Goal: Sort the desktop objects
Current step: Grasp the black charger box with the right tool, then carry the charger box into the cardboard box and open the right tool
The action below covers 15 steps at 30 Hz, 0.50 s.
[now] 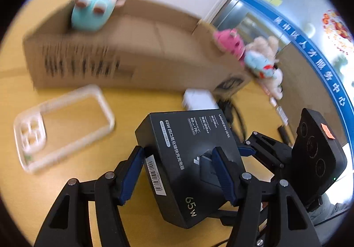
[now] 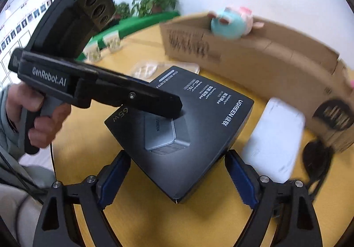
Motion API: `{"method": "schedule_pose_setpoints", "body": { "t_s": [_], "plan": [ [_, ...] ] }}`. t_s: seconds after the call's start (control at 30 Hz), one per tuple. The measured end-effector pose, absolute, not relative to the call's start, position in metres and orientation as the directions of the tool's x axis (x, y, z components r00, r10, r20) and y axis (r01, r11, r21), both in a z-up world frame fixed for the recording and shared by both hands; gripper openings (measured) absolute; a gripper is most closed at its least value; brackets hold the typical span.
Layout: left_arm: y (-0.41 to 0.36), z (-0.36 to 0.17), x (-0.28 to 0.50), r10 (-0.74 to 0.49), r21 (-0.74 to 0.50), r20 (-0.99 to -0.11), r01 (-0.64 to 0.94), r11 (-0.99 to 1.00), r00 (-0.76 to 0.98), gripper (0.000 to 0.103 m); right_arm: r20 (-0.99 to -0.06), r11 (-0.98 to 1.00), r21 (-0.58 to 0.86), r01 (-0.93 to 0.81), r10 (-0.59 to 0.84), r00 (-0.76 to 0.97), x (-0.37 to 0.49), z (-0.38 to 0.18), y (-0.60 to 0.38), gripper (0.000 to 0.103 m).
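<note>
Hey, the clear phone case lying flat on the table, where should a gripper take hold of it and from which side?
Judging by its pose, grip one long side rail of the clear phone case, coming from above with one finger inside the open frame and one outside. It lies flat on the table, so the raised rim is the only edge that offers purchase. The left gripper is occupied with the black charger box.
</note>
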<state>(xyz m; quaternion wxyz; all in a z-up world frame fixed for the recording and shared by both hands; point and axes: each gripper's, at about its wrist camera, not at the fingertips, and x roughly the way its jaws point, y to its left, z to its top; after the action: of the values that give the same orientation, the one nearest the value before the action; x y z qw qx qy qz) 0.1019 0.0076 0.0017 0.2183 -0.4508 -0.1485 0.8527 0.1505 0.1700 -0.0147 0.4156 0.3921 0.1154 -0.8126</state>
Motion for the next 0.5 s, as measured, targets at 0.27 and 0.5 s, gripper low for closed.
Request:
{"method": "schedule_pose_setpoints", "body": {
  "t_s": [0.27, 0.5],
  "plan": [
    [0.016, 0.122, 0.055, 0.483, -0.286, -0.522, -0.389, -0.876, -0.703, 0.063, -0.58, -0.664, -0.045, 0.746, -0.591, -0.561, 0.1, 0.094, 0.176, 0.087],
    [0.021, 0.229, 0.018, 0.474, -0.155, -0.341, -0.448, -0.88, -0.812, 0.063, -0.433, -0.667, -0.216, 0.713, -0.589, -0.683, 0.051, 0.206, 0.173, 0.087]
  ]
}}
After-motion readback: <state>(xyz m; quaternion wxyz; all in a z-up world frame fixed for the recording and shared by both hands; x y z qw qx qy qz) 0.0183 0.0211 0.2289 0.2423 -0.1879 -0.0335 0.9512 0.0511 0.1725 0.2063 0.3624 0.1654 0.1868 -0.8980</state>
